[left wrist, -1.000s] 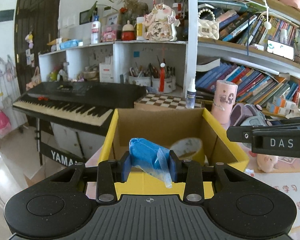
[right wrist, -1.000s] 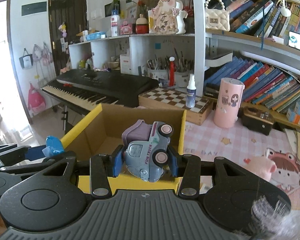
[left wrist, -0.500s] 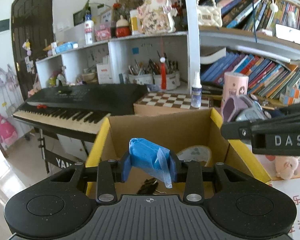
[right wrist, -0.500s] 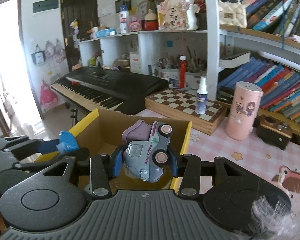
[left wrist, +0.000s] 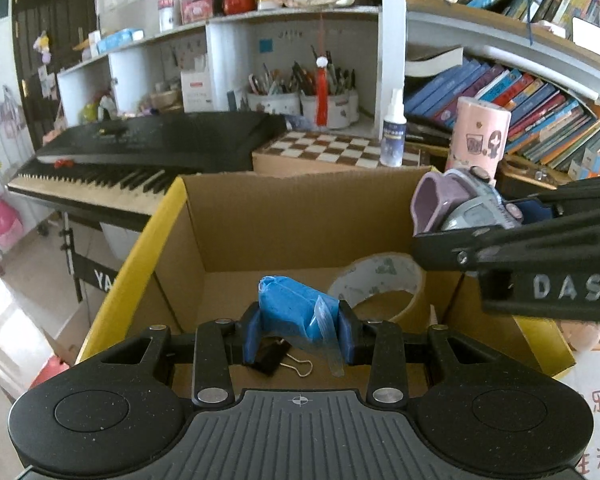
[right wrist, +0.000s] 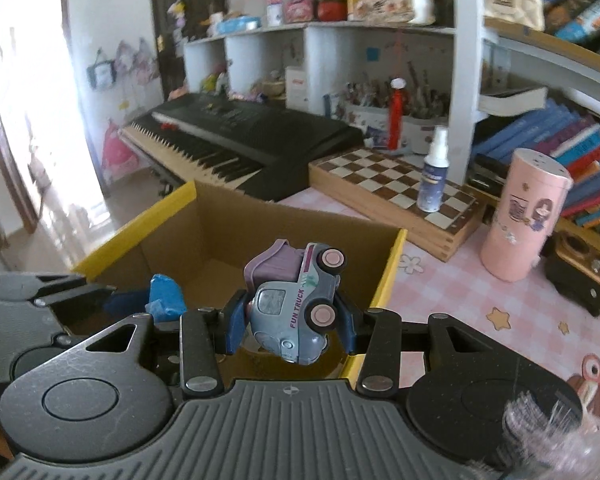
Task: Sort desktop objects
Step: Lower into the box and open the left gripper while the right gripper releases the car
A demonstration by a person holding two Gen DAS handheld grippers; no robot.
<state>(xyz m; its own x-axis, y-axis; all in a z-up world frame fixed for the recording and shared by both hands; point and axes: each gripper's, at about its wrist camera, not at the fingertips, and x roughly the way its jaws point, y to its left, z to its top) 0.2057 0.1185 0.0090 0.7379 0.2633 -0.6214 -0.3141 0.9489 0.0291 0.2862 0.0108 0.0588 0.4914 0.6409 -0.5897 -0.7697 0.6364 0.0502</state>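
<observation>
My left gripper [left wrist: 299, 330] is shut on a blue packet [left wrist: 290, 304] with a clear plastic flap, held above the open cardboard box [left wrist: 300, 220] with yellow edges. Inside the box lie a roll of tape [left wrist: 380, 280] and a black binder clip [left wrist: 274, 362]. My right gripper [right wrist: 288, 320] is shut on a grey and purple toy truck [right wrist: 296, 304] lying on its side, hanging over the right part of the same box [right wrist: 268, 236]. In the left wrist view the truck [left wrist: 456, 204] shows at the right above the box rim. The blue packet [right wrist: 164, 294] shows at the left in the right wrist view.
Behind the box stand a black keyboard [left wrist: 140, 148], a chessboard case [right wrist: 396, 192] with a spray bottle [right wrist: 432, 176] on it, and a pink cylinder [right wrist: 524, 220]. Shelves of books and pen cups fill the back. A pink checked mat [right wrist: 480, 308] covers the desk at right.
Both grippers have moved forward and down over the box with their loads. The box floor, the tape roll and the binder clip have come into view.
</observation>
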